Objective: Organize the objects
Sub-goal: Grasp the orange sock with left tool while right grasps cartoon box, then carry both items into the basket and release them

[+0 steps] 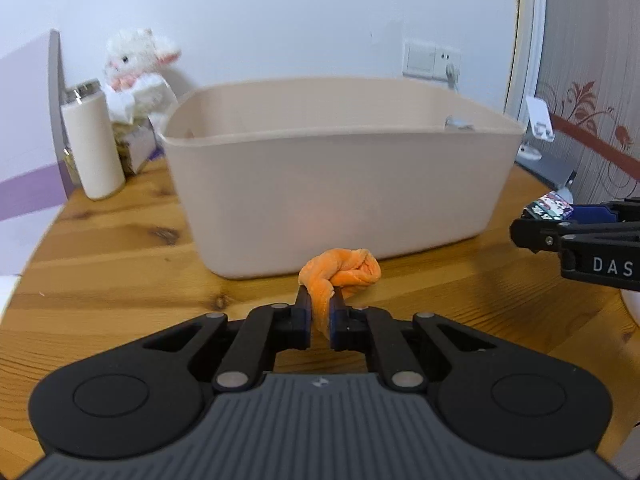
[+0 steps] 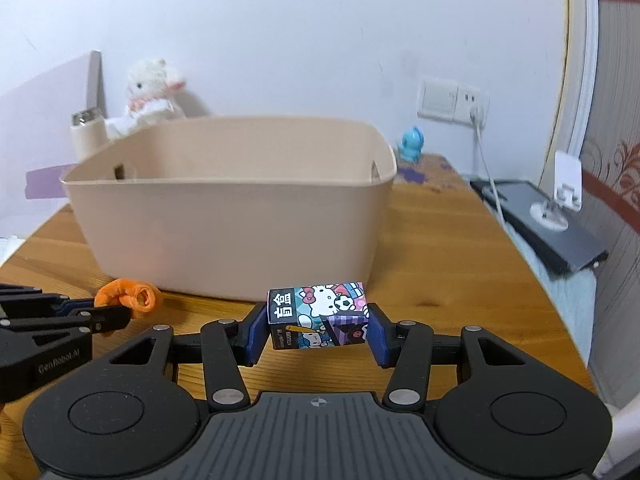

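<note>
1. Wooden table (image 2: 440, 248) against a white wall; beige bin (image 1: 336, 184) stands mid-table, open top.
2. Left gripper (image 1: 320, 312): jaws nearly closed, pinching orange cloth (image 1: 344, 270); the bunched end sticks out forward.
3. Right gripper (image 2: 318, 326): jaws part-open, clamped on box (image 2: 318, 316), long axis across the jaws.
4. Bin lies straight ahead of both grippers, rim above both loads. Judgement: lift, then forward; left appears nearer.

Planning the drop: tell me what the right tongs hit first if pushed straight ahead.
Probably the beige bin's near wall: the right tongs, holding the Hello Kitty box, point at it below the rim. Depth is unclear.
</note>
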